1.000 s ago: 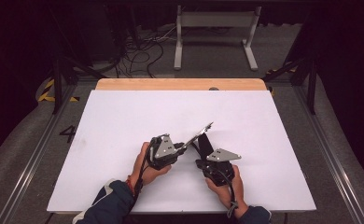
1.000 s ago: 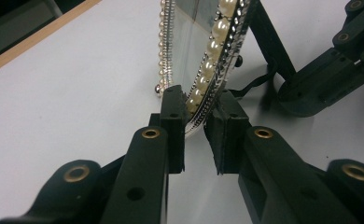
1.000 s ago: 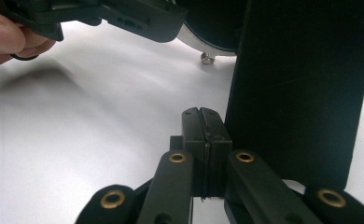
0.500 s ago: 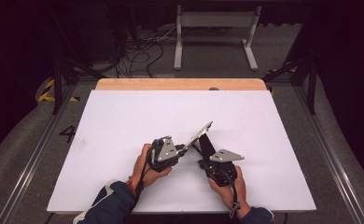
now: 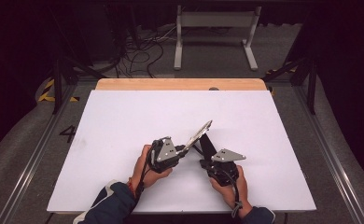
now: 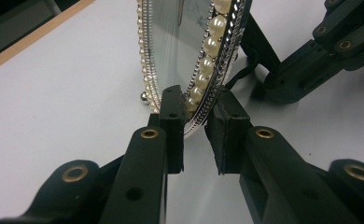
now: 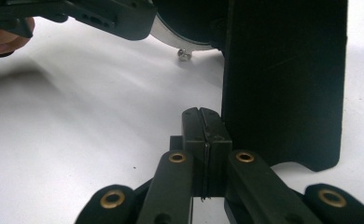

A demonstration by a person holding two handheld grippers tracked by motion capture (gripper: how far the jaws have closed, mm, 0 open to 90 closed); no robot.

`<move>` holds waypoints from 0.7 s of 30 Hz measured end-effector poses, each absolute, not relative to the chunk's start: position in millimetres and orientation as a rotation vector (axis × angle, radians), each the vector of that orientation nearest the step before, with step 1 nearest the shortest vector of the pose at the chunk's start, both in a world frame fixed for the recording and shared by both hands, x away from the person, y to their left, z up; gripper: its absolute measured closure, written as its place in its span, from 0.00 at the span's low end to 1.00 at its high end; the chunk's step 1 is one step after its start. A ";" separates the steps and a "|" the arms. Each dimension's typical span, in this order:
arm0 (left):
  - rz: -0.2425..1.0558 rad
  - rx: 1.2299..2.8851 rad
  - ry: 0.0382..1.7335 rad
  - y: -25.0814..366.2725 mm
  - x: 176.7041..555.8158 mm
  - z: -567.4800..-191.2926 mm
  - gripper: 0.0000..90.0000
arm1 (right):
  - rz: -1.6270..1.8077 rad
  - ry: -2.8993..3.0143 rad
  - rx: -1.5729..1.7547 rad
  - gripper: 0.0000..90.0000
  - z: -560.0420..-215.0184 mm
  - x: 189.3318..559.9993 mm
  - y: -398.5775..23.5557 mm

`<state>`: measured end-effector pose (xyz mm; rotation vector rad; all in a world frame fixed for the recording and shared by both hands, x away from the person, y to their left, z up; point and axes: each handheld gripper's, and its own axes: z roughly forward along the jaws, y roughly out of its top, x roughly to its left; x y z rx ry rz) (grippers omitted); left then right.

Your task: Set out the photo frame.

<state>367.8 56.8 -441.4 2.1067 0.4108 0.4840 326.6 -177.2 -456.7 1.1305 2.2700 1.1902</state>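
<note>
Frame: pearl-rimmed picture frame (image 6: 189,56) tilted above the worktop (image 5: 124,121), apparently for setting up.
Left gripper (image 6: 194,123): fingers pinching the frame's rim, steadying it.
Right gripper (image 7: 206,135): fingers pressed together beside the frame's black stand (image 7: 283,84).

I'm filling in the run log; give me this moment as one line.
left gripper: shut on picture frame | right gripper: shut beside black stand | frame tilted on white table

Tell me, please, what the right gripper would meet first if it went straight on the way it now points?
Probably the black stand flap behind the pearl-rimmed frame. The right gripper, fingers shut together, points along the flap's left edge, so it might brush it or slip just past toward the frame's lower rim; depth is hard to judge.
</note>
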 end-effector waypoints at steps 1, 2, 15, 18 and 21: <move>0.483 2.106 0.411 56.7 367.8 -441.5 0.85 | 1.190 2.271 1.132 1.00 -456.7 326.7 -177.6; 0.481 2.105 0.411 56.5 367.8 -441.7 0.85 | 1.189 2.271 1.134 1.00 -456.5 326.8 -177.8; 0.407 2.066 0.408 57.5 371.3 -442.0 0.75 | 1.179 2.261 1.131 1.00 -455.9 332.0 -187.6; 0.388 2.067 0.396 56.2 371.3 -442.8 0.75 | 1.177 2.254 1.138 1.00 -455.8 333.9 -190.7; 0.371 2.069 0.384 54.9 371.0 -443.5 0.76 | 1.174 2.248 1.143 1.00 -455.7 335.1 -193.2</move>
